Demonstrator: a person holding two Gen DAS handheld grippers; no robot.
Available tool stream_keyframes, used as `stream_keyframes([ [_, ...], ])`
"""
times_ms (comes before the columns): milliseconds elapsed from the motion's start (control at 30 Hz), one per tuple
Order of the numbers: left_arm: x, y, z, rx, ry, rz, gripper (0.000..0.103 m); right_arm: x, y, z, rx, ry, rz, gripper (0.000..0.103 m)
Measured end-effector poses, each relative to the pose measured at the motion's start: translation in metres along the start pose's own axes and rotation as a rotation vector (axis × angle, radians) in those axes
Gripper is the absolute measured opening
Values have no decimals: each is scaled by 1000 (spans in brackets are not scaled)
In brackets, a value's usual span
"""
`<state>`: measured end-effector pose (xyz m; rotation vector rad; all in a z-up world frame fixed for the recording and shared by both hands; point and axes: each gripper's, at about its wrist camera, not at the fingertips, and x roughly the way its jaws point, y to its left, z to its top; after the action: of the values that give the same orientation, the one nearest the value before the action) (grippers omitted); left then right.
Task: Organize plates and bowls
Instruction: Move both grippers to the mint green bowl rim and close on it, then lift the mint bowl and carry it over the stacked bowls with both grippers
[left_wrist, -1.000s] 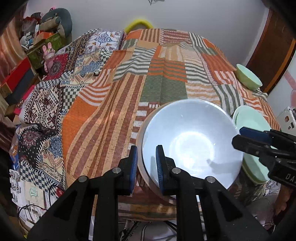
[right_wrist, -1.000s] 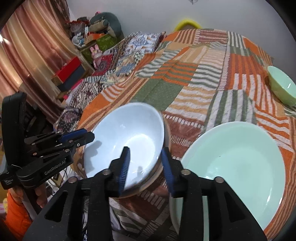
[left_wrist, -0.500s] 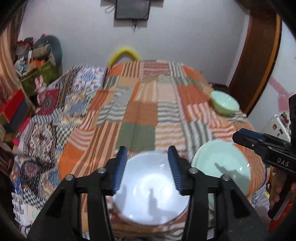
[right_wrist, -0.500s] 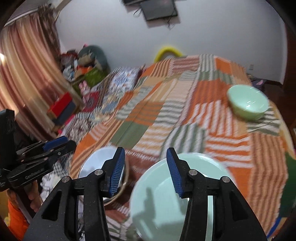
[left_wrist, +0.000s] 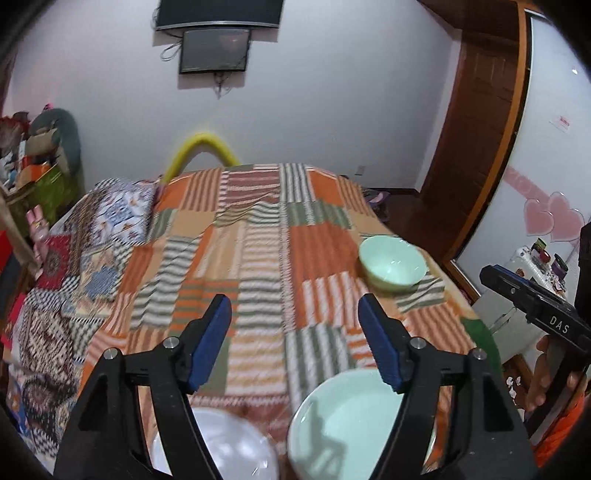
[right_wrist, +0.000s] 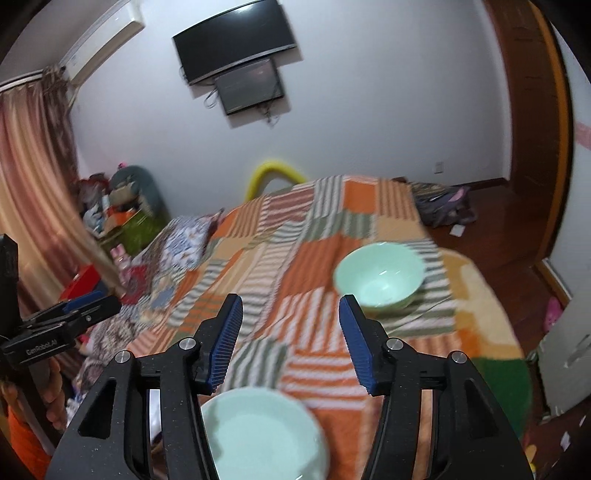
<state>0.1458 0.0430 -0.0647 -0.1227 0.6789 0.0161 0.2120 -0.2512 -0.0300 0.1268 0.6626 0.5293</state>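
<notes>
The bowls and the plate are spread over a bed covered by a striped patchwork quilt (left_wrist: 258, 258). A small green bowl (left_wrist: 392, 263) is seen upright on the far right part of the quilt, well apart from the other dishes; in the right wrist view the same bowl (right_wrist: 380, 275) lies beyond the right fingertip. A green plate (left_wrist: 343, 421) is set at the near edge of the bed, partly hidden by the right finger of the left gripper (left_wrist: 295, 341). Just beside it to the left, a white bowl (left_wrist: 221, 446) is seen, apart from the plate, with a strip of quilt between them. In the right wrist view only the green plate (right_wrist: 258, 435) shows at the bottom, blurred, between the finger bases.

The jaws of the left gripper are spread wide and have just been opening; nothing is held between them, and only quilt is seen in the gap. The jaws of the right gripper (right_wrist: 291, 341) are likewise spread, having just been opening, with nothing between the pads. Each gripper is caught at the edge of the other's view, held by a hand (left_wrist: 554, 373) with an orange sleeve below it.

On the far wall a dark screen (right_wrist: 236, 55) is mounted, with a smaller one just beneath. A yellow curved tube (left_wrist: 201, 151) rises behind the head of the bed. A curtain (right_wrist: 33, 192) hangs on the left, and a wooden door frame (left_wrist: 480, 147) stands on the right.
</notes>
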Motion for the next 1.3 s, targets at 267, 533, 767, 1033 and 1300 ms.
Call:
stream_keyframes([
  [267, 71, -41, 37, 39, 46, -60, 73, 17, -46, 21, 61, -24, -58, 51],
  [533, 168, -67, 50, 70, 176, -125, 73, 65, -92, 21, 137, 48, -125, 51],
  [767, 249, -76, 42, 69, 296, -143, 73, 110, -125, 8, 189, 154, -149, 51],
  [1033, 301, -96, 33, 131, 369, -183, 58, 134, -136, 0, 196, 205, -130, 44],
  [1300, 333, -110, 25, 155, 409, -190, 31, 152, -147, -5, 206, 242, -114, 27],
])
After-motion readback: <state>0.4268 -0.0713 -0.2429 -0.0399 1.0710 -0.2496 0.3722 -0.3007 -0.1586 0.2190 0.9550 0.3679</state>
